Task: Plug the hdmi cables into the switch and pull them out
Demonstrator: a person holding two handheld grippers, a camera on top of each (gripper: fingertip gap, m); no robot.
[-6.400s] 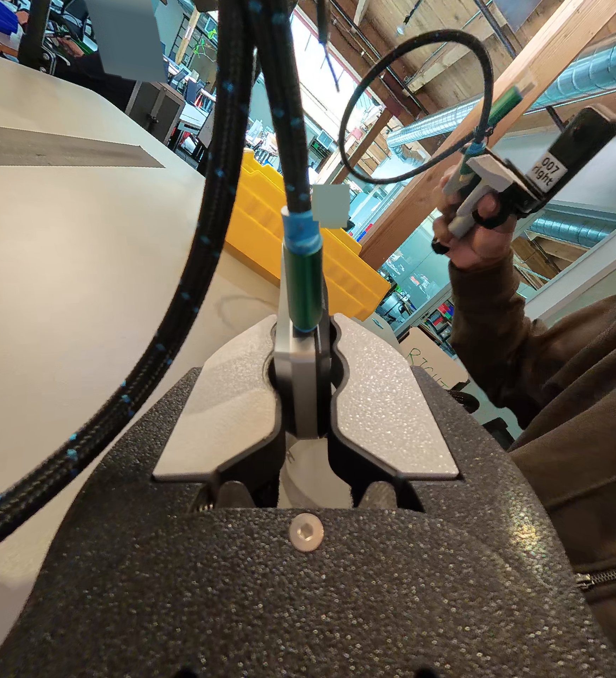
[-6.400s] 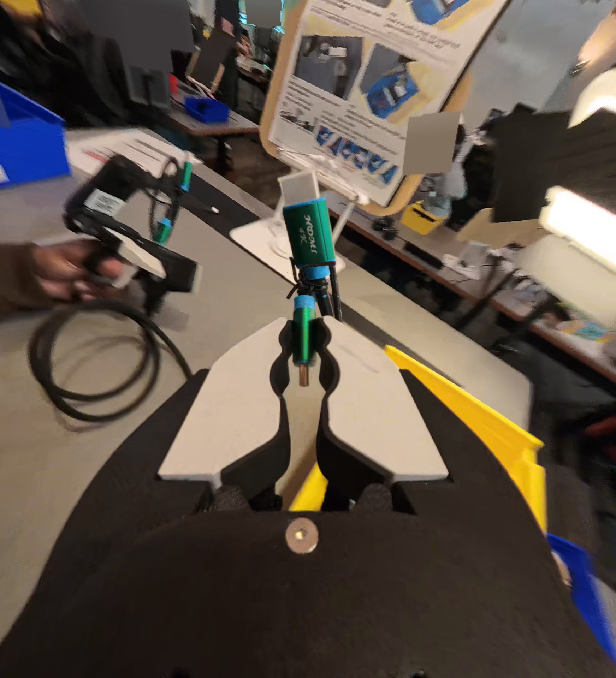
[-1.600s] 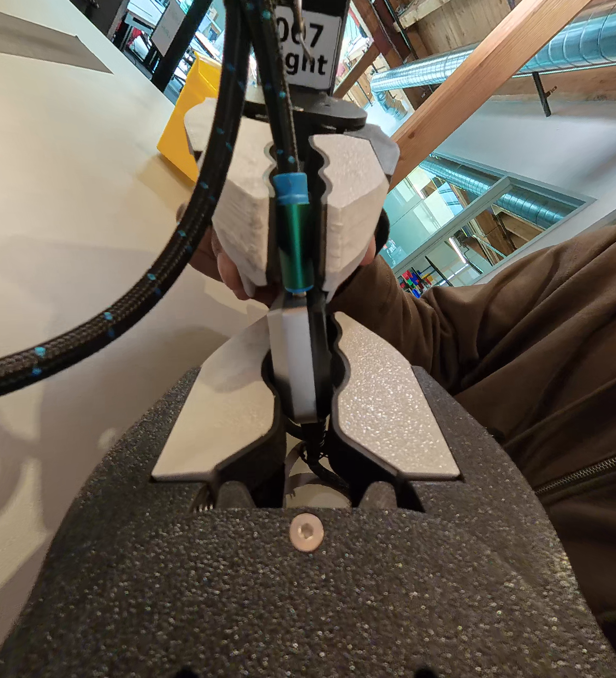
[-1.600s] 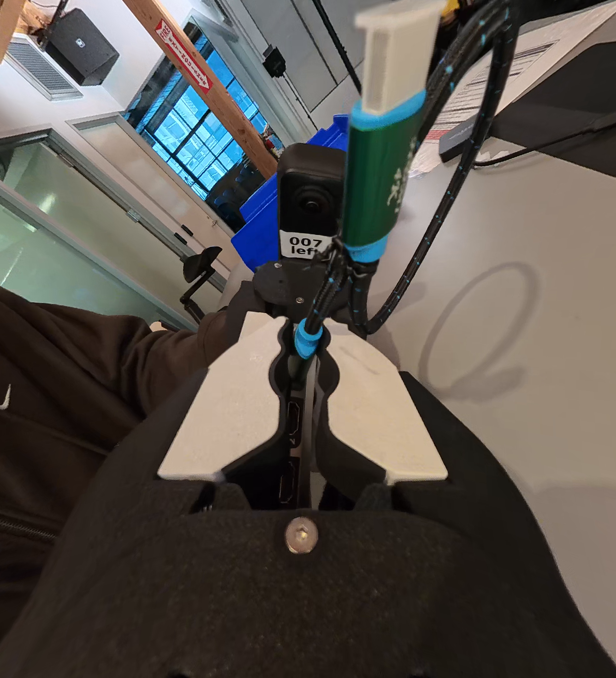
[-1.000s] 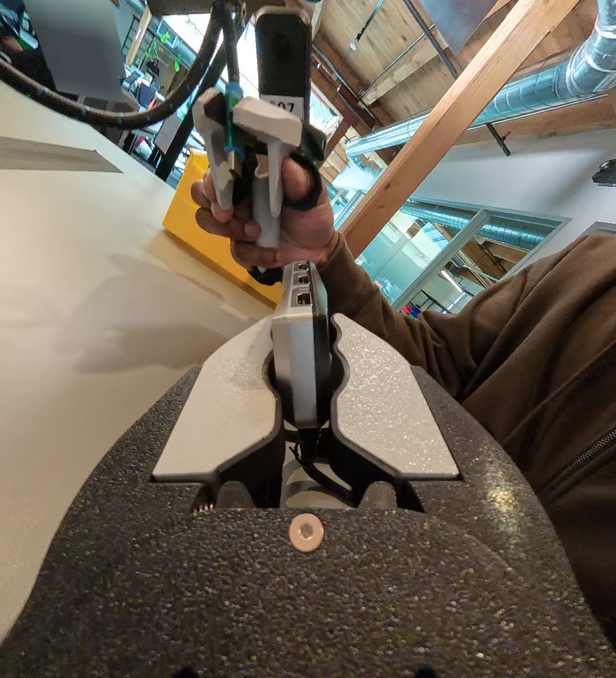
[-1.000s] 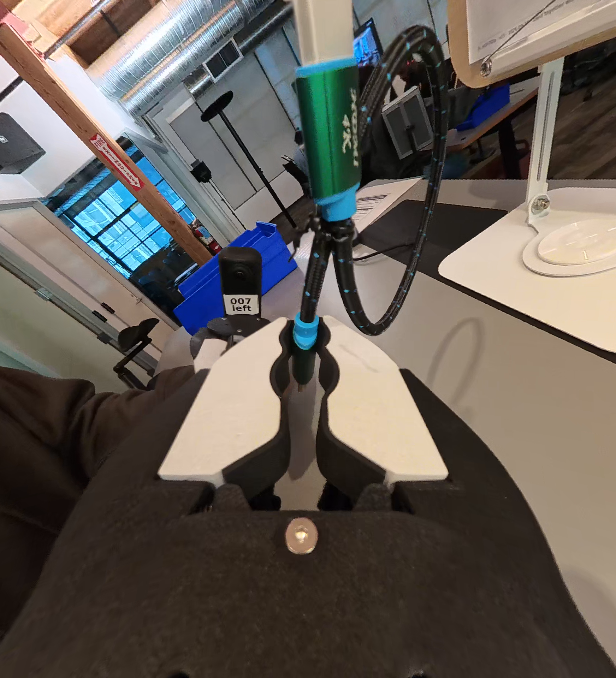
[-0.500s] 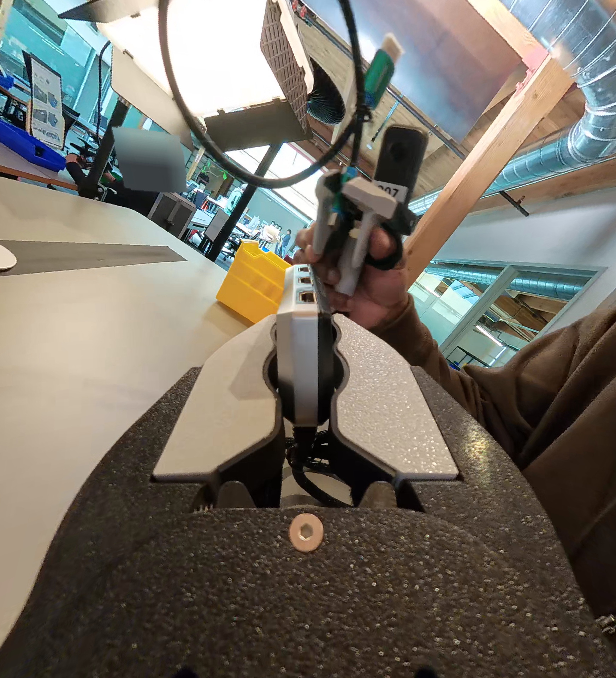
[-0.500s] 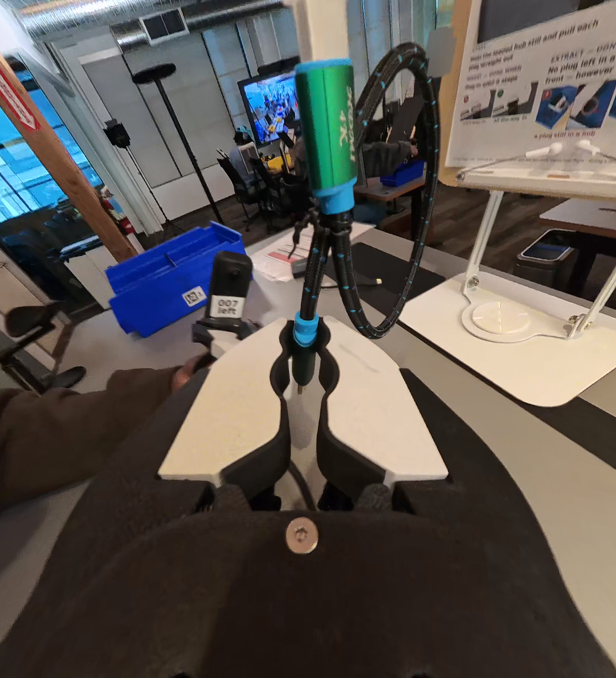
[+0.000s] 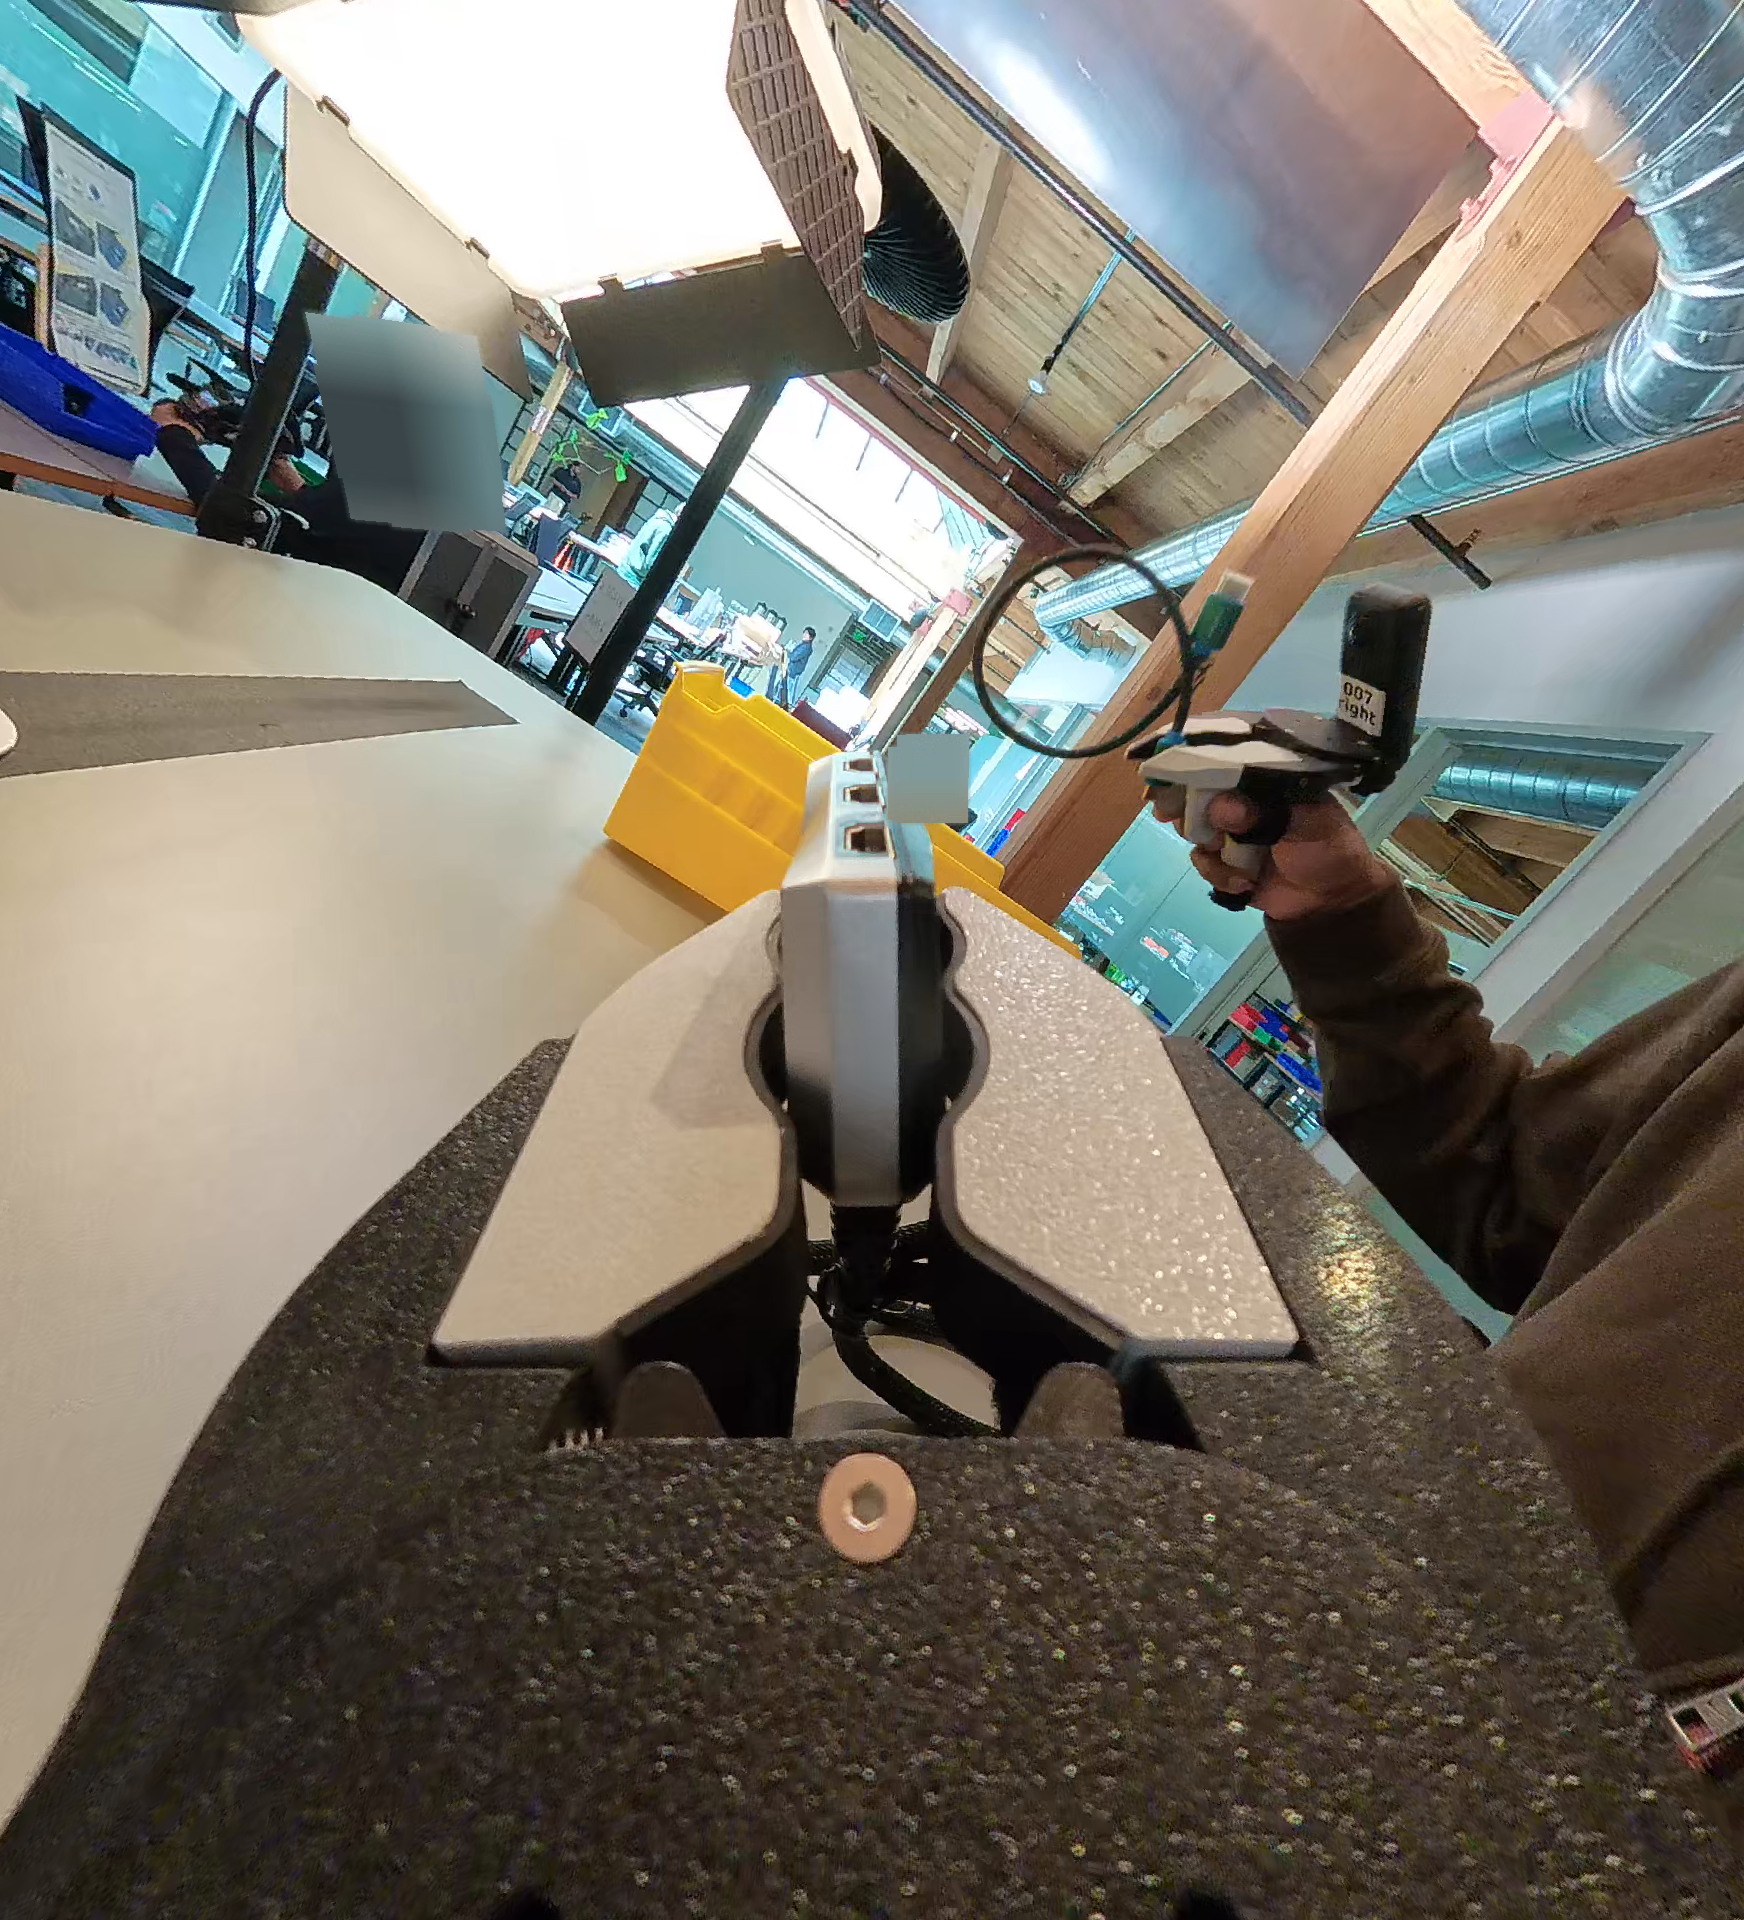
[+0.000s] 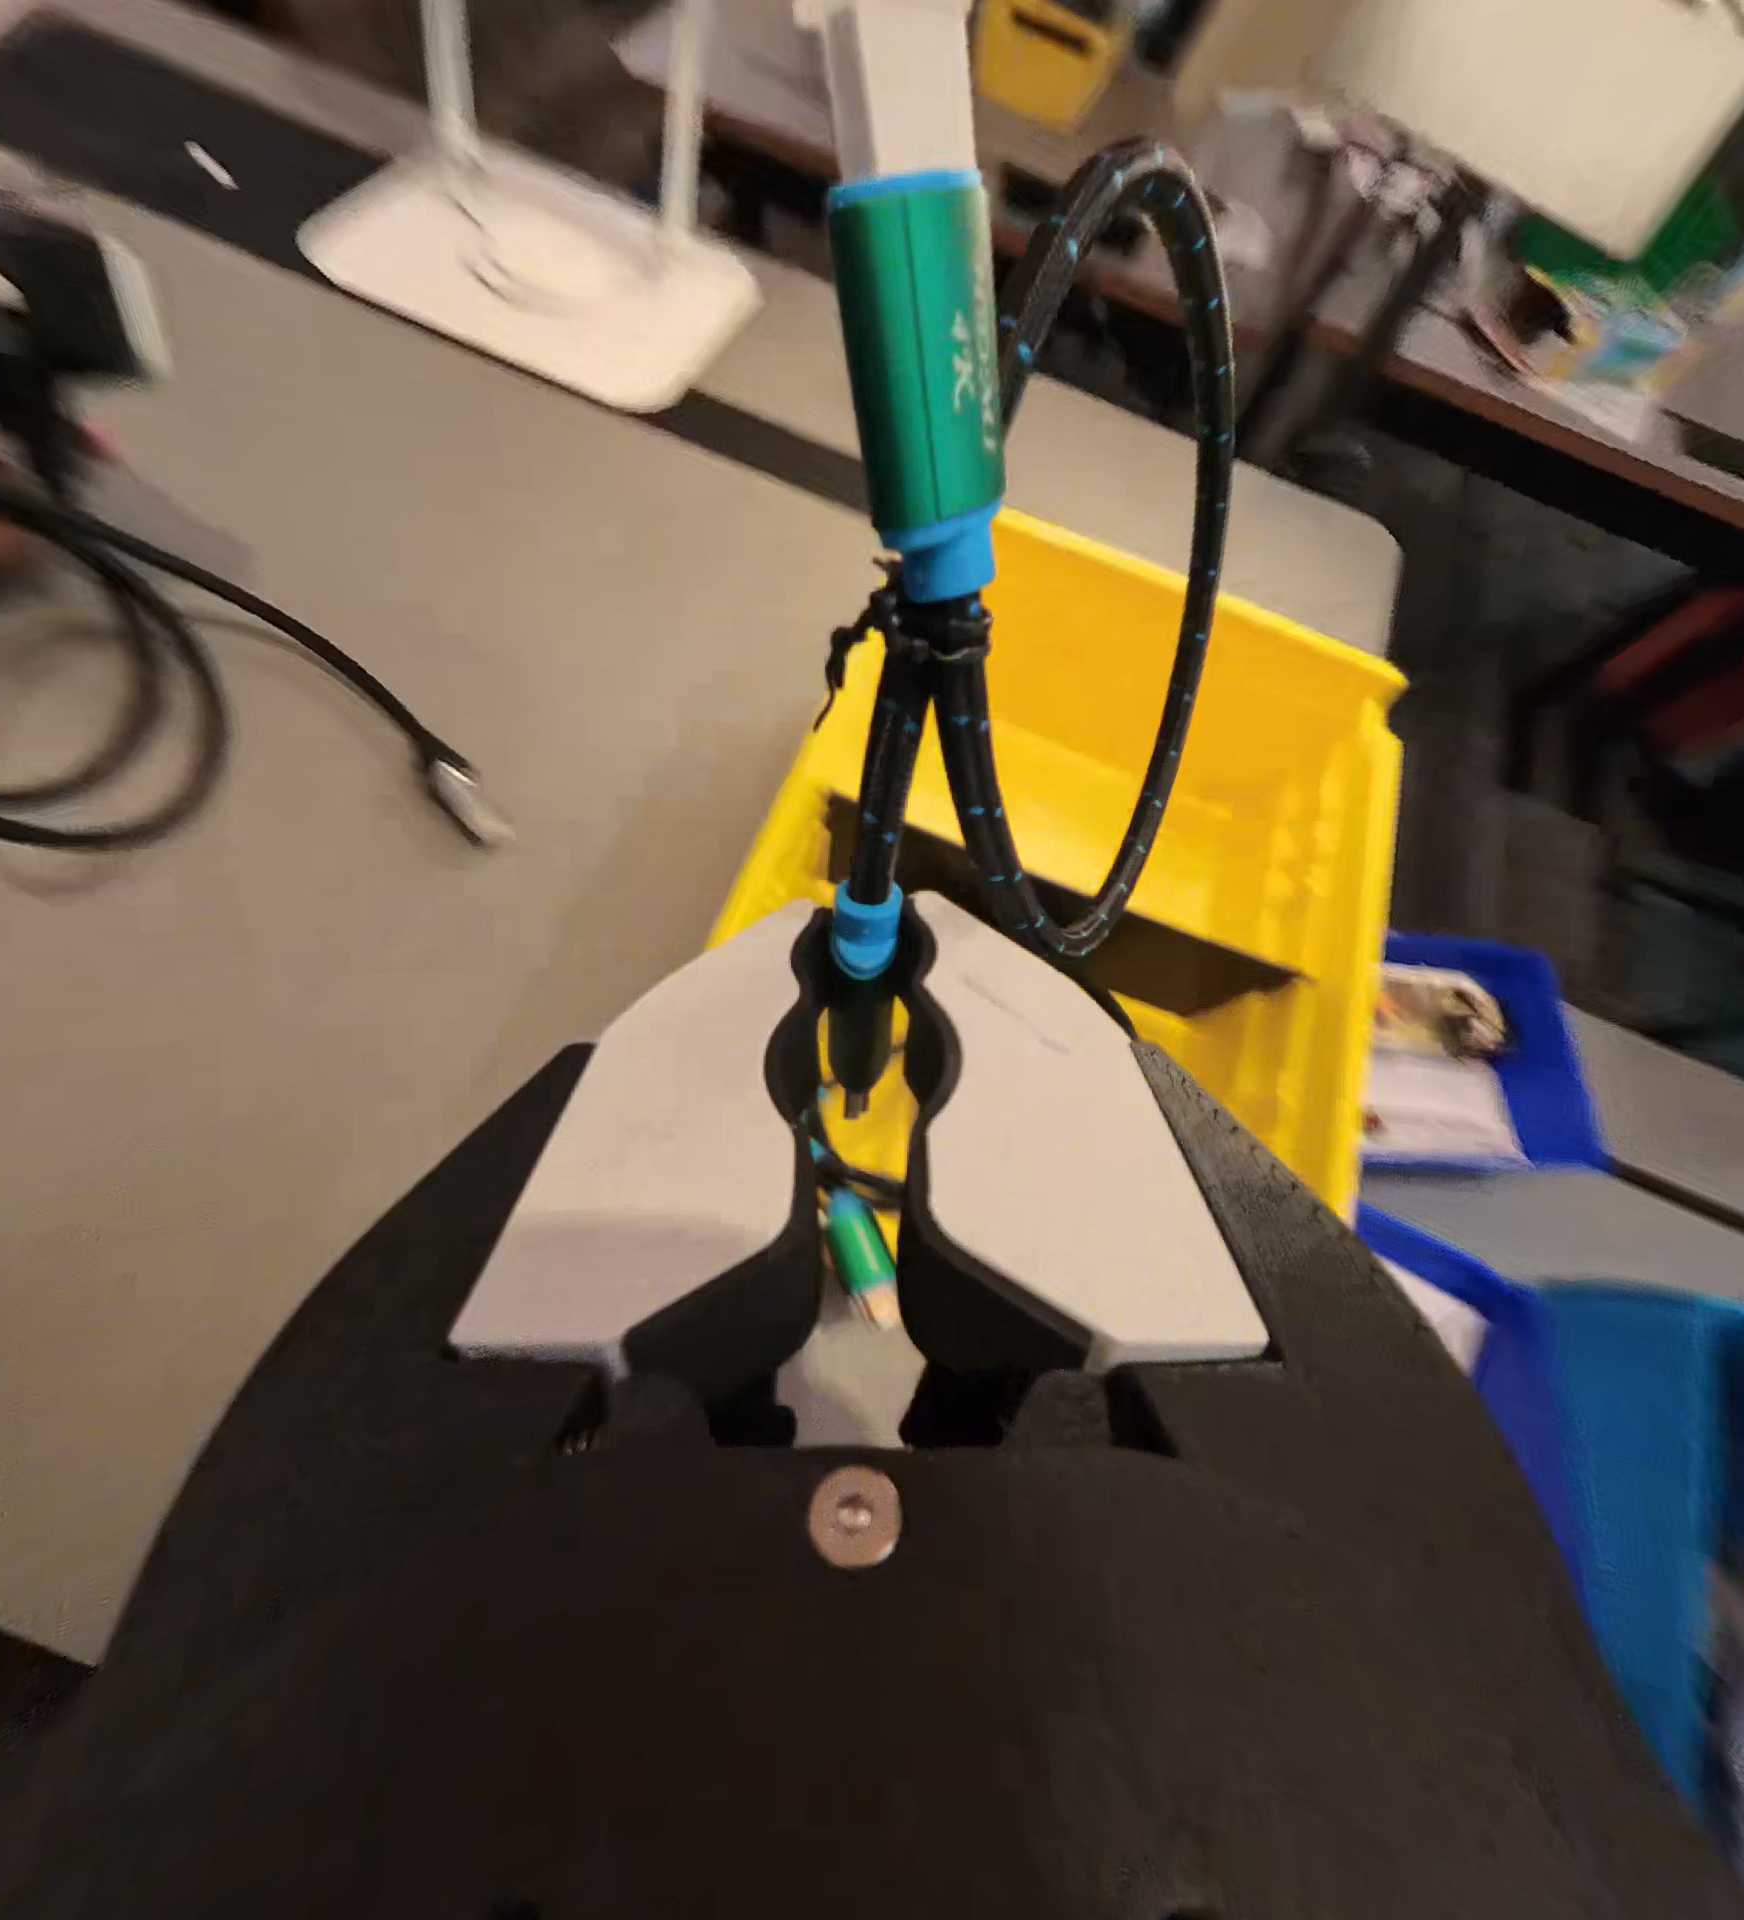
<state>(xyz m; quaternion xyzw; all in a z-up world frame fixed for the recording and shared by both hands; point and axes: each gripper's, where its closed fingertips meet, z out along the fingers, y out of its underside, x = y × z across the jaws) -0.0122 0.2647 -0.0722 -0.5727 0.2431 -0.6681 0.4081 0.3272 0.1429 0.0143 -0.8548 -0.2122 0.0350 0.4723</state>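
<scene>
Left tool (image 9: 863, 914): clamped on grey hub (image 9: 840, 997), ports forward, above table (image 9: 172, 987). Right tool (image 10: 863, 935): pinching braided cable (image 10: 961, 769) plug over yellow bin (image 10: 1263, 831); keep both grips firm.

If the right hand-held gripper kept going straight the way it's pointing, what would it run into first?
Most likely the open yellow plastic bin lying directly beyond the right hand-held gripper, which is clamped on the blue-collared plug end of a black braided cable. The view is blurred, so depth is uncertain.
</scene>
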